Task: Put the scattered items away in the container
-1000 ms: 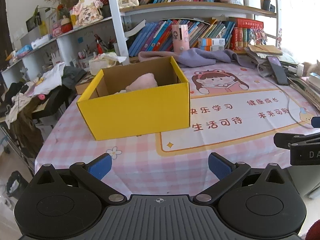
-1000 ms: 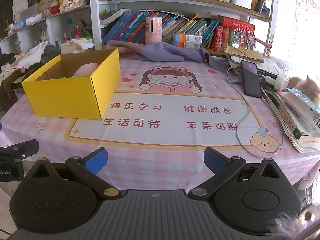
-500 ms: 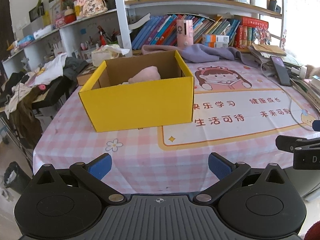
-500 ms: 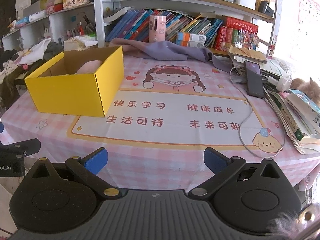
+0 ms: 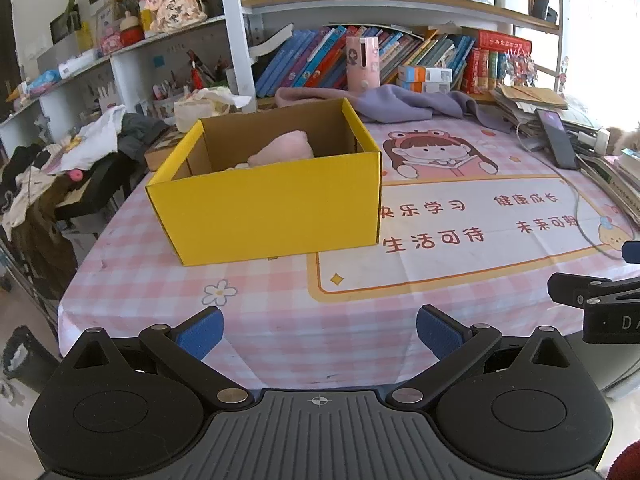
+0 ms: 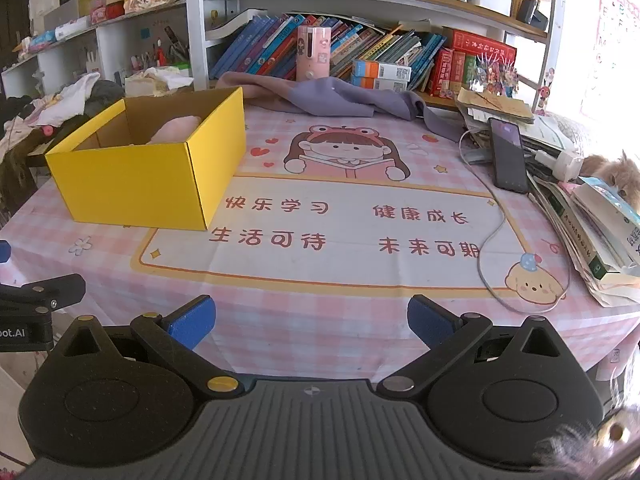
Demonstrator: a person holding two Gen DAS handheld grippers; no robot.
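A desk (image 5: 280, 320) covered by a pink checked cloth fills the middle of both views, its printed panel with a cartoon girl and red characters spreading across the centre and right. Behind it, bookshelves (image 6: 360, 52) crowded with leaning books run along the top of the frame. The yellow cardboard box (image 5: 272, 212) stands open on the desk, left of centre in the left wrist view and in the left middle of the right wrist view, and a pink soft item (image 5: 284, 150) lies inside it toward the back wall. A purple cloth (image 6: 340, 98) is draped along the desk's far edge, just behind the box. A stack of books and papers (image 6: 592, 224) sits at the right edge, with a dark phone (image 6: 508, 156) leaning near it and a thin cable looping over the cloth. The left gripper (image 5: 319, 334) hangs at the near desk edge in the lower part of its frame, its blue fingers (image 5: 200, 330) spread wide with nothing between them. The right gripper (image 6: 311, 322) sits likewise at the bottom of its frame, fingers (image 6: 430, 322) wide apart and empty.
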